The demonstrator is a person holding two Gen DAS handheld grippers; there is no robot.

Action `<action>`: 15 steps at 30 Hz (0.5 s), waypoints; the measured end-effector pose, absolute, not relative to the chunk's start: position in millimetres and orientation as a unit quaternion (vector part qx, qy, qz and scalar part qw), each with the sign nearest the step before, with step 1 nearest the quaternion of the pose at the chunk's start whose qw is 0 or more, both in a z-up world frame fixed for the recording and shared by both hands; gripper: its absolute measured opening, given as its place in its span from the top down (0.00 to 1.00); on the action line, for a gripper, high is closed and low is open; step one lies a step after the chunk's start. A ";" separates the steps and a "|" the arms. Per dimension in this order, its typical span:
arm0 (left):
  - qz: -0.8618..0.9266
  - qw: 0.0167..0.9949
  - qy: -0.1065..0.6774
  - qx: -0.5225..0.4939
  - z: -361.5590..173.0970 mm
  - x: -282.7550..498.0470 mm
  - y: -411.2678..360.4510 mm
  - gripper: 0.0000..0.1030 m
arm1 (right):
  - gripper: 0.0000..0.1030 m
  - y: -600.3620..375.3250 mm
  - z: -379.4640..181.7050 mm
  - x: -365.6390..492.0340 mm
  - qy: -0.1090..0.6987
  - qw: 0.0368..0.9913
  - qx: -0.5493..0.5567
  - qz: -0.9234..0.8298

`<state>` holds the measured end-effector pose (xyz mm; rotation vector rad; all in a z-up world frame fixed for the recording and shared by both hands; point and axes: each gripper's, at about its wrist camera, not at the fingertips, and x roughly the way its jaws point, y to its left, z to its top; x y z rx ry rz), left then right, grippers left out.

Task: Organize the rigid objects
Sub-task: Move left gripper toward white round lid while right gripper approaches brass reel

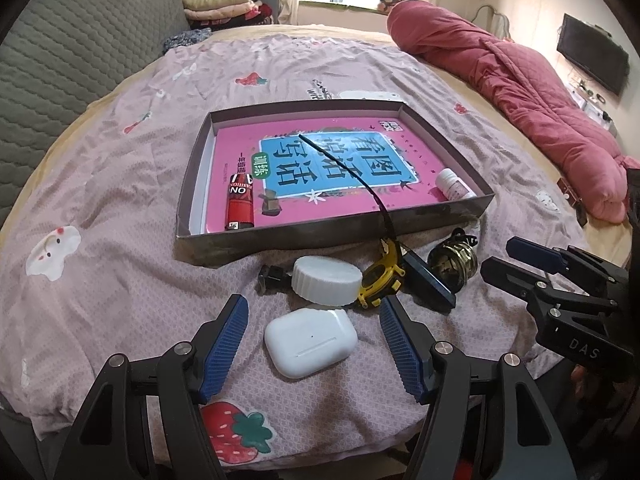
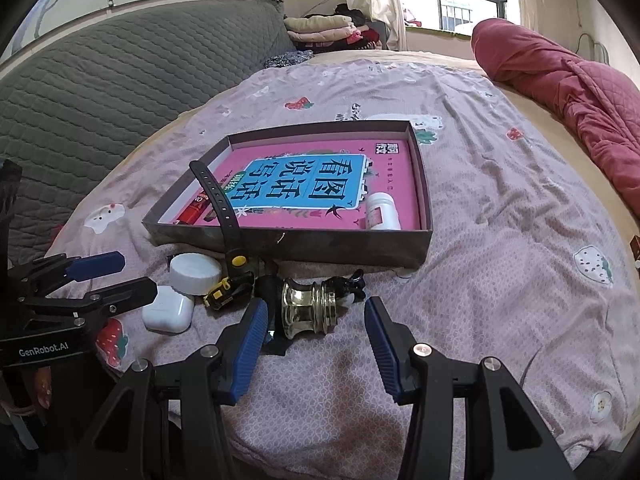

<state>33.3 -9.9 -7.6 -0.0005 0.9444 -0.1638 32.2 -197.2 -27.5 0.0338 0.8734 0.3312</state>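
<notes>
Landmark: the shallow cardboard box (image 1: 332,222) on the pink bedsheet; every place below is read from its near wall.
Already in the box: a red lighter (image 1: 239,202) at its left end and a small white bottle (image 1: 454,185) at its right end, both lying on a pink book.
Left gripper (image 1: 312,338): your jaws stand spread, pinching nothing, with the white earbud case (image 1: 310,342) lying between them, untouched.
Earbud case: nearest you, well short of the box wall. Judge it light, hard and glossy, so likely slippery; close on its two long flat sides, across the middle.
White round lid (image 1: 325,280): between the case and the box wall; stiff, ribbed rim, easy to bite.
Yellow watch (image 1: 380,276): right of the lid, its black strap leaning over the wall into the box. The strap is floppy; take the rigid body.
Right gripper (image 2: 316,332): spread and empty, aimed at the brass bell-like piece (image 2: 308,310) near the wall.
Brass piece: probably heaviest, smooth, may roll; grip its narrow waist.
</notes>
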 end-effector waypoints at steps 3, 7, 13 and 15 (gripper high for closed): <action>-0.078 0.886 0.457 0.001 -9.4 34.2 -10.0 0.32 | 0.51 -196.0 -29.5 33.3 0.422 0.892 0.013 0.162; -0.077 0.885 0.459 0.002 -11.5 35.0 -9.2 0.32 | 0.51 -193.6 -31.2 34.0 0.423 0.891 0.011 0.165; -0.075 0.884 0.462 0.000 -15.0 37.4 -8.9 0.32 | 0.51 -192.7 -32.0 34.6 0.424 0.890 0.011 0.166; -0.075 0.883 0.463 0.000 -16.1 38.1 -9.0 0.32 | 0.51 -192.2 -32.9 35.3 0.424 0.890 0.011 0.167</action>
